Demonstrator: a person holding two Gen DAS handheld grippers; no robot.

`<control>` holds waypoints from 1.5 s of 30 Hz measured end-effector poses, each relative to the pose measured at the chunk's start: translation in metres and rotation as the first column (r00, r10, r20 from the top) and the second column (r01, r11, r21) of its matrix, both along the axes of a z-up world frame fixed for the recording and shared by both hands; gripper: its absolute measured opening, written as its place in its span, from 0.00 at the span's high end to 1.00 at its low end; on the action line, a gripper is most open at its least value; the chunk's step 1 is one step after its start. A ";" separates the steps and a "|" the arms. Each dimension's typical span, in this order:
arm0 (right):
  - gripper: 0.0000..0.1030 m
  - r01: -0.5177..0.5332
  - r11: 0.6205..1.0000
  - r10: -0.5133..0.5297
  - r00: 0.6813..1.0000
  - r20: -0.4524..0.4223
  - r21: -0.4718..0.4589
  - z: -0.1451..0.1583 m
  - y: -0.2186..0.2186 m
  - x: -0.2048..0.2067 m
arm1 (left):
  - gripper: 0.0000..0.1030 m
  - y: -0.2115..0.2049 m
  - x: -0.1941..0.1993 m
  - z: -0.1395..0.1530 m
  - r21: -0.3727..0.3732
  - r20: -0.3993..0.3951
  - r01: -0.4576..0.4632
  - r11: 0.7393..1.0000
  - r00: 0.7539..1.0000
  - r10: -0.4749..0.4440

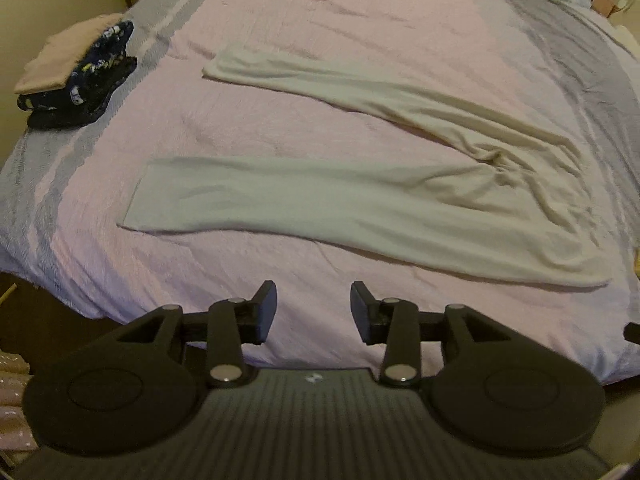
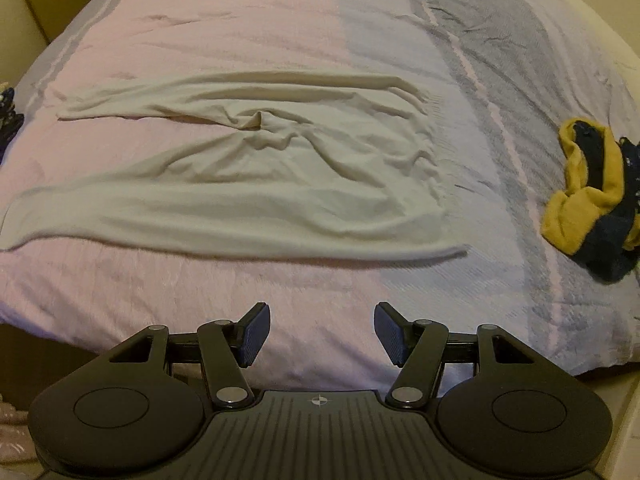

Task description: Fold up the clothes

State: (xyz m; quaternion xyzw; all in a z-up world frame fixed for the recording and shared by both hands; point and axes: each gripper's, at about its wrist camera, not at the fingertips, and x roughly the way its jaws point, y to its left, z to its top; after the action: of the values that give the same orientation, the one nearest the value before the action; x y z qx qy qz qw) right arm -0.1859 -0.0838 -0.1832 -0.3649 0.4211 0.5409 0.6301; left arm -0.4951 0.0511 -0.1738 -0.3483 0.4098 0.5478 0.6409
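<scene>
Both tools (image 1: 313, 312) (image 2: 322, 334) empty above the bed's near edge, pale trousers (image 1: 360, 196) beyond.

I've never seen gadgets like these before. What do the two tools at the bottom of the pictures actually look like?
Both are matte black plastic. The left tool has two flat rectangular black pads on hinged link arms with silver pivot pins, two round disc housings, and a ribbed body with a small white mark. The right tool is built the same, with bluish textured pads and a crosshair mark. No cables, hands or sleeves show.

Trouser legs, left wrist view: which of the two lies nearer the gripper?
The lower, wider-looking leg of the pale trousers, its hem just beyond the open left gripper. The other leg angles away up the bed.
</scene>
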 end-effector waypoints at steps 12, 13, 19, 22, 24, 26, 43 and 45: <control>0.40 -0.113 0.990 0.112 0.994 0.009 0.081 0.032 -0.052 0.019 | 0.61 -0.093 0.032 0.030 0.080 0.018 -0.034 0.996 0.999 0.033; 0.40 -0.120 0.989 0.120 0.993 0.010 0.085 0.034 -0.054 0.019 | 0.61 -0.098 0.032 0.032 0.083 0.016 -0.035 0.996 0.999 0.034; 0.40 -0.147 0.985 0.148 0.989 -0.002 0.084 0.036 -0.066 0.017 | 0.60 -0.114 0.031 0.036 0.083 0.009 -0.046 0.996 0.999 0.045; 0.40 -0.151 0.985 0.152 0.988 -0.004 0.083 0.036 -0.068 0.016 | 0.60 -0.117 0.030 0.038 0.077 0.006 -0.049 0.996 0.999 0.049; 0.40 -0.150 0.985 0.151 0.989 -0.004 0.082 0.036 -0.067 0.016 | 0.59 -0.117 0.030 0.037 0.072 0.005 -0.049 0.996 0.999 0.049; 0.40 -0.142 0.987 0.143 0.990 -0.007 0.078 0.035 -0.064 0.017 | 0.59 -0.113 0.031 0.035 0.065 0.002 -0.045 0.997 0.999 0.045; 0.40 0.225 0.974 -0.225 0.974 -0.035 -0.012 -0.027 0.041 0.103 | 0.59 0.099 0.058 -0.035 -0.020 0.110 0.248 0.969 0.963 -0.244; 0.40 0.293 0.956 -0.294 0.955 -0.030 -0.023 -0.038 0.052 0.119 | 0.59 0.136 0.066 -0.046 -0.023 0.101 0.295 0.955 0.951 -0.292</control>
State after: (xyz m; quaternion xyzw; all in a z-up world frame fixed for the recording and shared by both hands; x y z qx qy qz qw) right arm -0.0666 -0.0318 -0.2209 -0.2953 0.4858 0.4435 0.6929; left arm -0.4290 0.1873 -0.2196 -0.3215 0.4358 0.4213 0.7275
